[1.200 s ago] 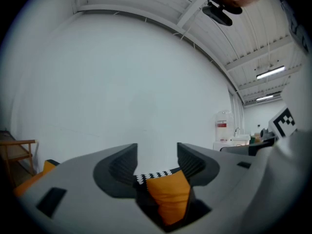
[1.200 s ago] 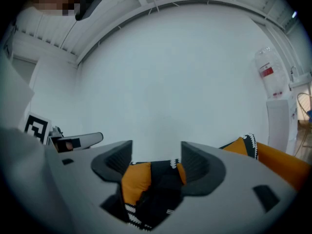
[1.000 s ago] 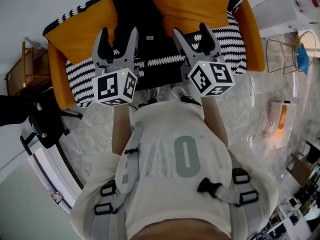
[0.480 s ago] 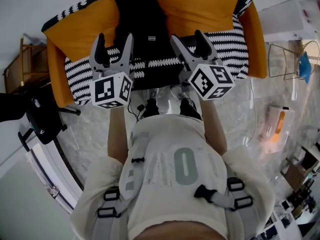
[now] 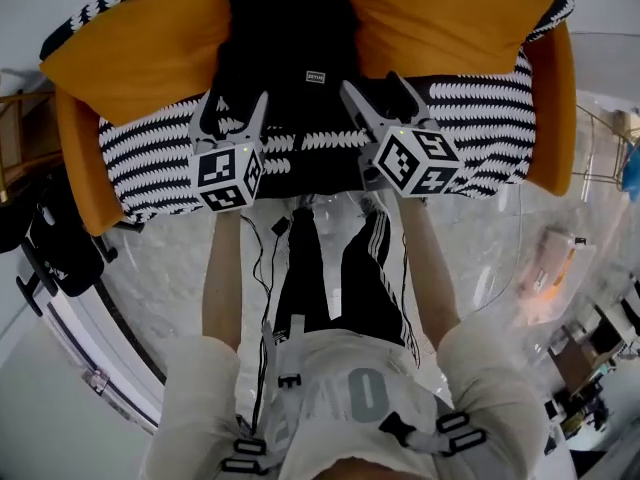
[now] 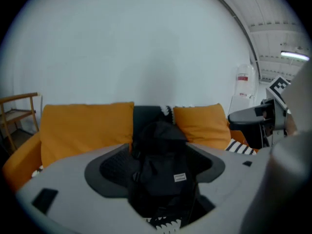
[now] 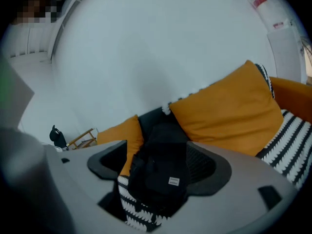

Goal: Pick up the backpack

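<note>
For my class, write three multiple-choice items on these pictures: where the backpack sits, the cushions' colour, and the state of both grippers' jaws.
1. Where is the backpack? A on the floor; B on the sofa between two cushions; C on a chair.
2. What colour are the cushions? A orange; B green; C white.
3. How are the jaws of the left gripper and right gripper? A both shut on straps; B one shut; C both apart, gripping nothing.
Answers: B, it leans between them on the striped sofa; A, both are orange; C, each gripper view shows spread jaws with the backpack beyond them.
</note>
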A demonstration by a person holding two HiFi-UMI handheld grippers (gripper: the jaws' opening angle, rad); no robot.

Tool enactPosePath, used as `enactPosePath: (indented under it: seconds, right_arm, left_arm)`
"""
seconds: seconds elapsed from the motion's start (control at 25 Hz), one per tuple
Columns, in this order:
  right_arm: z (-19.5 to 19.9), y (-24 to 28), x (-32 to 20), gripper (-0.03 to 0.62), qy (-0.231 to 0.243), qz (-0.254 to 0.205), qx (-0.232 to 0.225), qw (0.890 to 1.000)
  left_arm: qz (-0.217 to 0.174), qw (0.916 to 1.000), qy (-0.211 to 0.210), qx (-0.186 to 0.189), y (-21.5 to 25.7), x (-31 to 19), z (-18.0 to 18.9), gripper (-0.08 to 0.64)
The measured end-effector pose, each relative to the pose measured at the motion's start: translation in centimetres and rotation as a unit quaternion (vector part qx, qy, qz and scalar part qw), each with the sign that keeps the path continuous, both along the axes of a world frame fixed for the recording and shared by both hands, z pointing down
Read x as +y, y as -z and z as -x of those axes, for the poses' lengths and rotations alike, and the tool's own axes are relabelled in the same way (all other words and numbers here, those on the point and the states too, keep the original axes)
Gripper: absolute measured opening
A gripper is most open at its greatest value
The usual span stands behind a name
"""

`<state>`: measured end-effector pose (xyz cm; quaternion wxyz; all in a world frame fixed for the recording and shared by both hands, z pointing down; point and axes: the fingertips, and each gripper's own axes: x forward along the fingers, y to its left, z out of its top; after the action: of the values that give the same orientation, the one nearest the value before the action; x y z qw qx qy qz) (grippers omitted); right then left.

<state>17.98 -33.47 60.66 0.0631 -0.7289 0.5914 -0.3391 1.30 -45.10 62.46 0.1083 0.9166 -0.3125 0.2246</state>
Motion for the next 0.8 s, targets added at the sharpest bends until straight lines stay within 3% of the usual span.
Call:
enactPosePath:
  seconds: [0.28,0.56,0.64,0.72,0.8]
  right_arm:
    - [1.0,-19.2,-1.3,0.371,-0.004,0.094,-0.072,0.993]
    - [2.4,-28.3,-2.2,0.371,0.008,0.153,-0.103,0.983]
    - [2.6,-29.6,-2.4,0.352,0.015,0.165,-0.099,0.981]
    - [2.8,-30.1,-2.6,0.337,0.022,0.166,-0.094,0.981]
    - [2.9,-30.1,-2.8,0.315,0.025,0.164,-0.094,0.982]
  left_arm:
    - [0.071,0.9944,0.034,-0.071,-17.2,-3.1,1.4,0.337]
    - [0.059,0.9887,0.063,-0.123,-23.0,-5.1,2.1,0.332]
    - [0.041,0.9842,0.076,-0.155,-24.3,-5.9,2.4,0.283]
    - [0.021,0.9786,0.09,-0.184,-25.2,-7.0,2.8,0.158]
    - [0.018,0.9778,0.088,-0.19,-25.6,-7.4,3.0,0.143]
